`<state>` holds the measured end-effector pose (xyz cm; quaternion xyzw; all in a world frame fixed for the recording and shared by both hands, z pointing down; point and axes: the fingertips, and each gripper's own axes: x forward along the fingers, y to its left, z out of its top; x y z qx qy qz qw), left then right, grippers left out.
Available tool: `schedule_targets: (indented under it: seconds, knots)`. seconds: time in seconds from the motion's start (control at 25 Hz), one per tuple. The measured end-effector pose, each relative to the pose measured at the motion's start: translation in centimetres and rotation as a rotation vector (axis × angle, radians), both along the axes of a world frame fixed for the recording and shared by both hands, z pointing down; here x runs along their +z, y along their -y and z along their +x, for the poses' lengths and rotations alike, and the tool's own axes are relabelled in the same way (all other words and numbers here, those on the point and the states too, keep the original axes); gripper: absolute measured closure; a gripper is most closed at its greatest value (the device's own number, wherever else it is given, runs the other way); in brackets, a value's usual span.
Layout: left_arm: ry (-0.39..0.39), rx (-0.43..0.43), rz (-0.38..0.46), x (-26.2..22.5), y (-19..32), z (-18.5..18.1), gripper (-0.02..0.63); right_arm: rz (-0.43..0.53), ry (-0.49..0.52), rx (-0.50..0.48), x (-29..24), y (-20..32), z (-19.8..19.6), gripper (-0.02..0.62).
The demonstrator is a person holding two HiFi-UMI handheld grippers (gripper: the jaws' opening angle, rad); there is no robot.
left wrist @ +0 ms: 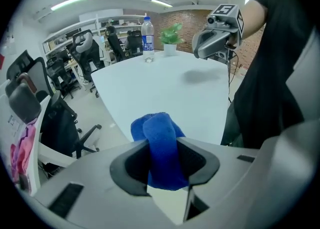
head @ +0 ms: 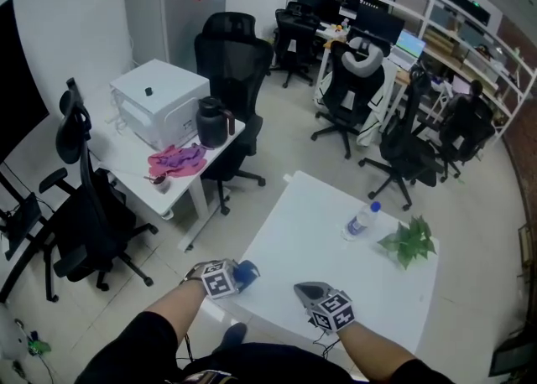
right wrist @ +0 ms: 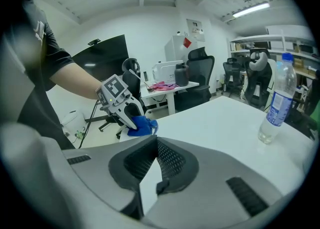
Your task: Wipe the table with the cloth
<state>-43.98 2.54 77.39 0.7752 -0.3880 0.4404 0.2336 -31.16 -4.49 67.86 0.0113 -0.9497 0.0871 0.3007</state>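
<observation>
in the left gripper view, a fold of the blue cloth (left wrist: 159, 128) is seen pinched between the pads of the left gripper (left wrist: 162, 149), with the bunched rest standing out beyond them. in the head view only a blue tuft is shown at that gripper's tip, at the near left edge of the white table (head: 310, 231). whether the cloth touches the tabletop cannot be told. the right gripper (right wrist: 155, 140) is shown by its own view with its pads pressed together and nothing between them; it is held over the table's near edge, apart from the left one. a clear water bottle (head: 362, 220) with a blue cap is stood upright toward the far side, its fill level unreadable. near it, only leaves are seen from above, while the white pot (left wrist: 170, 49) holding the green plant (left wrist: 171, 33) is shown only in the left gripper view.
</observation>
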Motion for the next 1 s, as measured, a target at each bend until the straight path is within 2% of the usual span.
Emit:
schedule_targets:
  seconds: [0.08,0.2,0.4,0.72,1.0]
  knots:
    - [-0.029,0.005,0.023,-1.3,0.5,1.3,0.472,-0.003,0.01,0.015,-0.3,0.4,0.7,0.578]
    - [-0.11,0.006,0.104,-4.7,3.0,4.3,0.474,-0.007,0.033,0.063,-1.0,1.8,2.5,0.578]
    - [-0.221,0.035,0.185,-9.9,8.2,10.7,0.474,-0.003,0.068,0.207,-2.8,5.4,8.1,0.578]
    - [-0.303,0.141,0.181,-13.2,15.8,24.3,0.474,0.059,0.109,0.518,-6.4,12.3,23.8,0.578]
    - [-0.299,0.238,0.159,-14.2,21.3,38.3,0.474,0.108,0.116,0.73,-8.2,15.6,40.0,0.578]
